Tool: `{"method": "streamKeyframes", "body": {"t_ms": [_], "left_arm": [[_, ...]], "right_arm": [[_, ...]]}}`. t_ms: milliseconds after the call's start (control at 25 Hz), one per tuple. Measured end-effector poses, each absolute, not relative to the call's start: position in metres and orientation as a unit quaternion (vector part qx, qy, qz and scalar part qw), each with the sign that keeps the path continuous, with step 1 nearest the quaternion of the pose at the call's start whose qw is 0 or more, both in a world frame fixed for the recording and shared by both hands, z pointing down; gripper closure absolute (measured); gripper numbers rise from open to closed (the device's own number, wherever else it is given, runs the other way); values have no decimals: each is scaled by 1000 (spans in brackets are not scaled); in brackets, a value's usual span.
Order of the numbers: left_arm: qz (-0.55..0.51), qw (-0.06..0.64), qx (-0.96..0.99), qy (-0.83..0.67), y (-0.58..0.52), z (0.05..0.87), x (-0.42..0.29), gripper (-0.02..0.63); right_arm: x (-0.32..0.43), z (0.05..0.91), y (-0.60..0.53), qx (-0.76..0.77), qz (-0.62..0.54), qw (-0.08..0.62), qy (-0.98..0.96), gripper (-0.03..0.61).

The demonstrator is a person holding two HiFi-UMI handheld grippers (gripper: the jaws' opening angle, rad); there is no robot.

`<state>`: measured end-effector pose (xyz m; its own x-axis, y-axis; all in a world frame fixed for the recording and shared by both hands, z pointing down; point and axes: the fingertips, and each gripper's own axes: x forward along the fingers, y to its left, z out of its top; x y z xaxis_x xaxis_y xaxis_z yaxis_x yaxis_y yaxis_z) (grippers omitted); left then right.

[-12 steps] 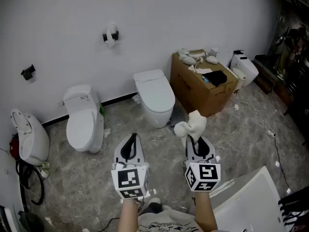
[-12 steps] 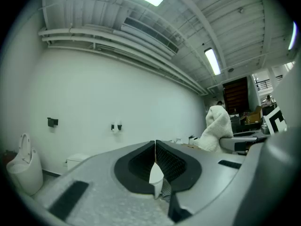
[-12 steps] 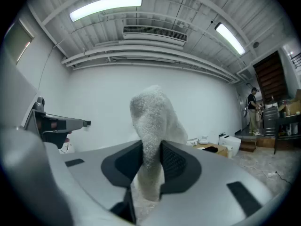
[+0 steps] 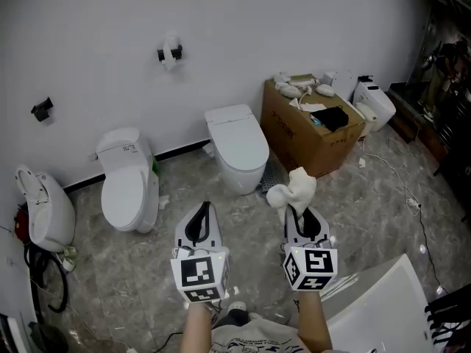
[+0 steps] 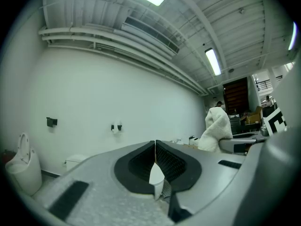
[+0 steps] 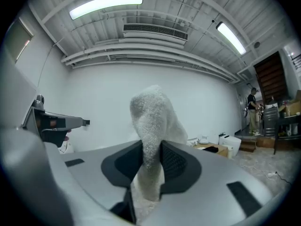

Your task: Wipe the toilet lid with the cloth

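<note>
Right tongs are clamped on the white cloth. In the right gripper view the cloth is pinched between both jaws and sticks up past the tips in a fluffy lump. Left tongs have their jaws together with nothing between them.

Both tongs are held side by side in the air, apart from each other, over the grey marbled floor. They point toward the white wall. The cloth is up in the air, well apart from every toilet and touching none.

A white toilet stands roughly ahead against the wall with its lid down. It is just left of a cardboard box. A second toilet stands further left, lid also down. A third white toilet piece leans at the far left edge.

The box top carries a black item and a few white lumps. A paper holder is on the wall, above and between the two toilets. A small black bracket is on the wall further left.

The corner of a white tub shows at bottom right, near the arm that holds the right tongs. In the right gripper view a person stands far off at the right.
</note>
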<state>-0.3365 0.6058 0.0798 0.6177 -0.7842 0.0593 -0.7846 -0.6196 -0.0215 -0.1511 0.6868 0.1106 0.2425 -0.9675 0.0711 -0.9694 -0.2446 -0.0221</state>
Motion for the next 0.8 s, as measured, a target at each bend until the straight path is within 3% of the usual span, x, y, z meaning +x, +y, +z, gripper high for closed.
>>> {"method": "streamKeyframes", "body": {"t_ms": [800], "left_arm": [[44,23,901,-430,541,108,-339,601]], "right_arm": [[-152,134,626,798,57,5,-600,482]]}}
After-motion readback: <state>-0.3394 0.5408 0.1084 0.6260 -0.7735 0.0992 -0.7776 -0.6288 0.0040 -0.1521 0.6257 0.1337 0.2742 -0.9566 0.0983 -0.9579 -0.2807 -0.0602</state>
